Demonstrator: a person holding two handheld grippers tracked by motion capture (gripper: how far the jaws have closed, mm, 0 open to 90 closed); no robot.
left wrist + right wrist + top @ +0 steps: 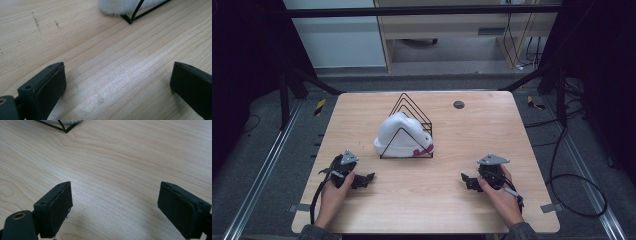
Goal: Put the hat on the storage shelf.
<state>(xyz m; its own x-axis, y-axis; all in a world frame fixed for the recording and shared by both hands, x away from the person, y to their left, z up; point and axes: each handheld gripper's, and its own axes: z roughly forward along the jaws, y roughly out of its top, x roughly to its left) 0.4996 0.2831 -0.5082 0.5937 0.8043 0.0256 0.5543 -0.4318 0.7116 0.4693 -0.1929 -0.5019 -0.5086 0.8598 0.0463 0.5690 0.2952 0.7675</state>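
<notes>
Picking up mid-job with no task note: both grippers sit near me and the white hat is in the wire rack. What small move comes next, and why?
Probably ease the left gripper forward toward the white hat. Its jaws stand wide open over bare table, holding nothing, and the hat's fuzzy brim sticks out of the black wire rack on that gripper's side. The right gripper, also open, faces the rack's corner.

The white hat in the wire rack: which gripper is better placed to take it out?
Probably the left gripper. The white hat bulges out of the wire rack on the left side, and the rack corner looks nearer in the left gripper view. The right gripper is open too.
</notes>
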